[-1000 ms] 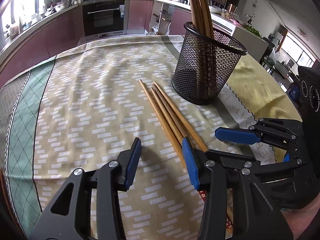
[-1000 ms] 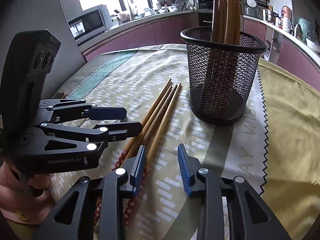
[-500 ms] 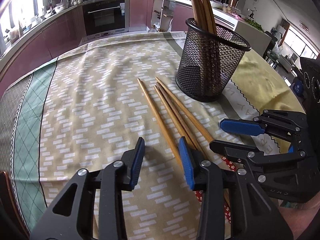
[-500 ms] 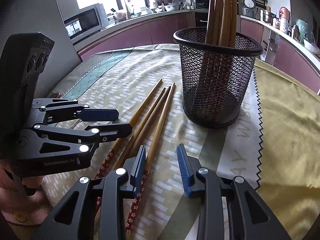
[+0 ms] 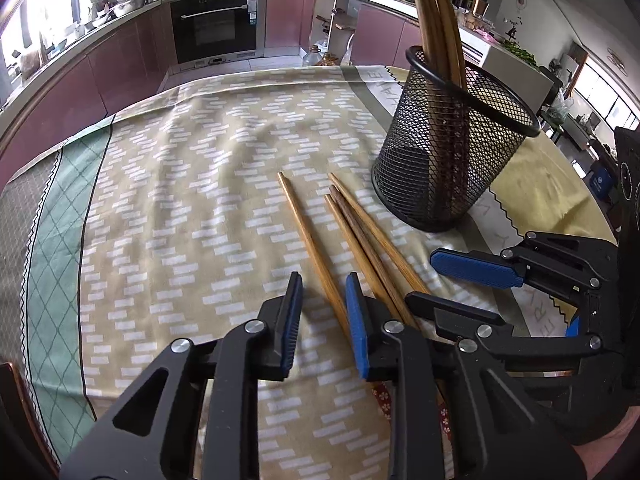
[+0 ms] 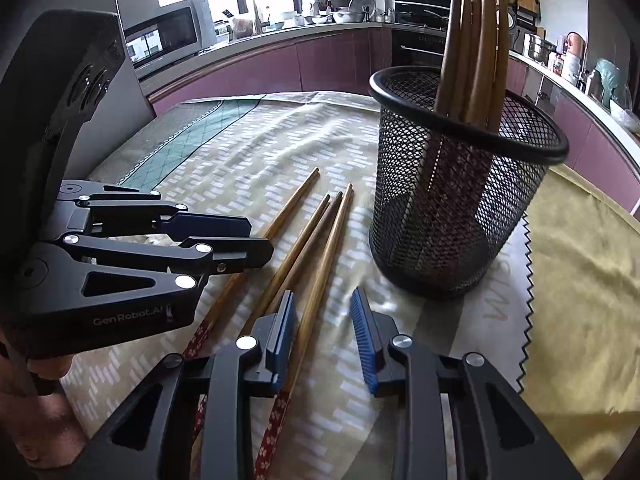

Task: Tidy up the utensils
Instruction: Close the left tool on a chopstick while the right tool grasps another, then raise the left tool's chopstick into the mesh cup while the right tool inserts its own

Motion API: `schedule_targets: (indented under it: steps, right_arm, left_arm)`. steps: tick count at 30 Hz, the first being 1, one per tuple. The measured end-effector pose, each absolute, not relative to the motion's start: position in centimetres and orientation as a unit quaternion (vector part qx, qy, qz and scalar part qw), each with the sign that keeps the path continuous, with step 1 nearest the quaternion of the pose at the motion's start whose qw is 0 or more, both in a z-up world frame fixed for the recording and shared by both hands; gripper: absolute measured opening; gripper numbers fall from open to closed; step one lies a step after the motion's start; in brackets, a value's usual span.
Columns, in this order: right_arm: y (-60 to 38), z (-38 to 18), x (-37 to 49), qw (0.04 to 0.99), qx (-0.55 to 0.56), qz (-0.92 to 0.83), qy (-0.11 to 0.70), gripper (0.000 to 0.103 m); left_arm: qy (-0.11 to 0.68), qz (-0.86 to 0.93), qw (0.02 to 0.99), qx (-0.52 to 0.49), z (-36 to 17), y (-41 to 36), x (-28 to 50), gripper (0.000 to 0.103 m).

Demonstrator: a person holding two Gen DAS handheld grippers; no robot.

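Several wooden chopsticks [image 5: 360, 236] lie side by side on the tablecloth, tips toward a black mesh holder [image 5: 448, 152] that has several chopsticks standing in it. My left gripper [image 5: 322, 322] is open, its jaws straddling the leftmost chopstick [image 5: 308, 236] near its middle. My right gripper [image 6: 322, 334] is open, its jaws straddling the rightmost chopstick [image 6: 324, 256]. The holder [image 6: 452, 208] stands just ahead of it to the right. Each gripper shows in the other's view: the right one [image 5: 476, 284], the left one [image 6: 236, 238].
A patterned yellow tablecloth [image 5: 180, 208] with a green border covers the round table. Kitchen counters, an oven [image 5: 218, 26] and a microwave [image 6: 168, 36] stand beyond the table's far edge.
Both grippers have moved forward and down along the chopsticks, toward the holder. The leftmost chopstick now lies between the left jaws, the rightmost between the right jaws. Both stay open.
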State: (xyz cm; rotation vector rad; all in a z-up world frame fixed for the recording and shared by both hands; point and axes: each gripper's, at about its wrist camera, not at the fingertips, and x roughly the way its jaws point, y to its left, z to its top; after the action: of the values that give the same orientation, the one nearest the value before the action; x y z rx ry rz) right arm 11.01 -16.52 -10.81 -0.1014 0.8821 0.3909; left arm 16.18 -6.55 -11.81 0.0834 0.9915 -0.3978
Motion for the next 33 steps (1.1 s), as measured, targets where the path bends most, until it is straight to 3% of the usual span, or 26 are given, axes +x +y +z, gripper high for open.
schedule_targets:
  steps: [3,6,10,33]
  right_arm:
    - [-16.5,-10.8,11.3,0.885,-0.047,0.188,0.424,0.02]
    - [-16.7,-10.8,11.4,0.884,-0.037,0.19,0.425,0.01]
    - [-17.1,-10.8,11.5,0.884,-0.019,0.191,0.426,0.007]
    - [-20.8,-6.0,7.4,0.897,0.044,0.239,0.368,0.006]
  left_arm:
    - [0.473,-0.185,0.861,0.03,-11.9,-6.4,16.4,0.013]
    - [0.472,-0.18,0.863,0.017,-11.8,-6.2,16.4,0.011]
    - [0.473,-0.179,0.863,0.002,-11.8,-5.9,16.3,0.008]
    - [0.409,-0.229,0.883,-0.031,-5.7,-4.0,12.3,0.008]
